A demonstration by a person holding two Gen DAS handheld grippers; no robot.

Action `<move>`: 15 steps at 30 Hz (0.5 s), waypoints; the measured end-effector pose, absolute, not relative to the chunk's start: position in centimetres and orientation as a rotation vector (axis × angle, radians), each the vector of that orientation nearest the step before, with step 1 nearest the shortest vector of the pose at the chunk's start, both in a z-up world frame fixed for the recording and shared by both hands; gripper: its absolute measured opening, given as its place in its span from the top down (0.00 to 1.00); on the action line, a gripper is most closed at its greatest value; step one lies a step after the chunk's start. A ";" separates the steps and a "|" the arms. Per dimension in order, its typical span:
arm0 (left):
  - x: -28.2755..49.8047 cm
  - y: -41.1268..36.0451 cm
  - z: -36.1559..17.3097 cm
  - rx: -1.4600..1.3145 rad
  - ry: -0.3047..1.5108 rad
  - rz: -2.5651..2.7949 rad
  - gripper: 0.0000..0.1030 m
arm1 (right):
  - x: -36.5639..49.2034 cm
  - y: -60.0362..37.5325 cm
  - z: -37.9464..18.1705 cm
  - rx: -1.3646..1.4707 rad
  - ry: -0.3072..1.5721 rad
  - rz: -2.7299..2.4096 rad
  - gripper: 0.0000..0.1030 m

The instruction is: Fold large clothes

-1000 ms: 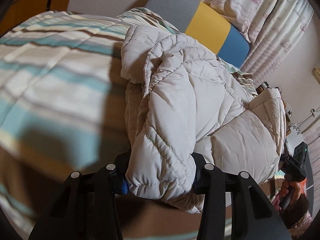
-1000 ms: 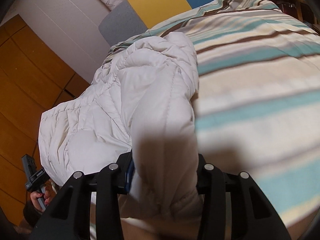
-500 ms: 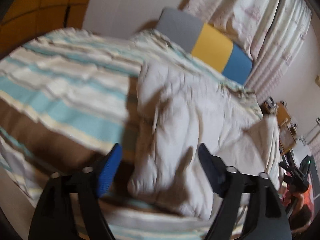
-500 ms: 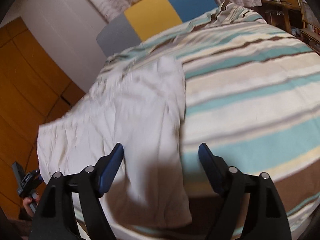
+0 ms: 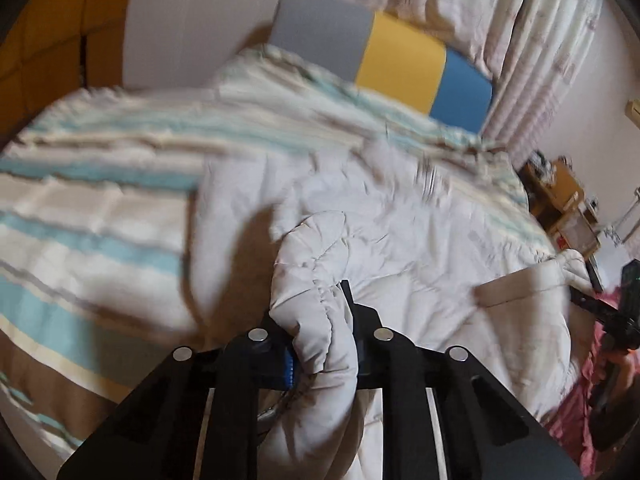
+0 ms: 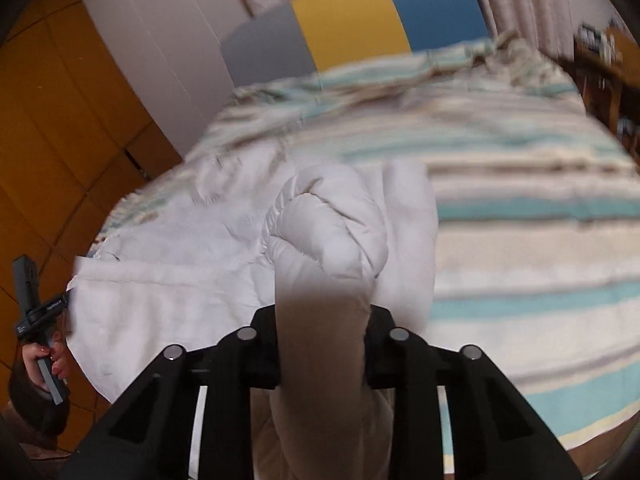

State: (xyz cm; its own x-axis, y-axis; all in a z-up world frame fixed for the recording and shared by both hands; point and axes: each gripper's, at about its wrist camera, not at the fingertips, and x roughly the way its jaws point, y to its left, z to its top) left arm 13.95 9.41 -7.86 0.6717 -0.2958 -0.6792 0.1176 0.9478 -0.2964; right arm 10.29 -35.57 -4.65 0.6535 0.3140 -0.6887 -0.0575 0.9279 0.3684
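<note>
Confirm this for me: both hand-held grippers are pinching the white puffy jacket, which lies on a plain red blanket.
Wrong on the blanket. The left hand-held gripper and right hand-held gripper are each closing on the jacket, but the blanket is striped in teal, cream and brown, as the left wrist view shows.

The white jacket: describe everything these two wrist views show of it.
The white jacket is a puffy, quilted, off-white padded garment spread across the striped bedspread. A bunched fold sits in the left claw and another in the right claw, both closing on it, drawing those parts up. The rest lies rumpled and blurred.
</note>
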 end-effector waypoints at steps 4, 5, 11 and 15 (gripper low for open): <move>14.6 11.2 -4.0 -0.316 0.653 -0.186 0.84 | 11.1 -35.4 -0.7 0.284 0.730 0.201 0.81; 15.2 11.6 -3.2 -0.338 0.615 -0.172 0.84 | 11.7 -35.4 -0.1 0.274 0.706 0.195 0.81; 18.8 12.0 -2.9 -0.406 0.560 -0.097 0.85 | 16.4 -35.3 -0.6 0.315 0.645 0.121 0.81; 21.1 11.8 -4.6 -0.376 0.518 0.029 0.84 | 19.4 -35.2 -3.0 0.326 0.633 0.059 0.81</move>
State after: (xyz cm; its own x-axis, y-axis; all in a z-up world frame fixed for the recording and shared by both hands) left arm 21.12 11.77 -4.60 0.8699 -0.0673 -0.4887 -0.1210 0.9313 -0.3437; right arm 19.42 -35.21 -3.02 0.8065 0.1529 -0.5711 0.0450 0.9473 0.3171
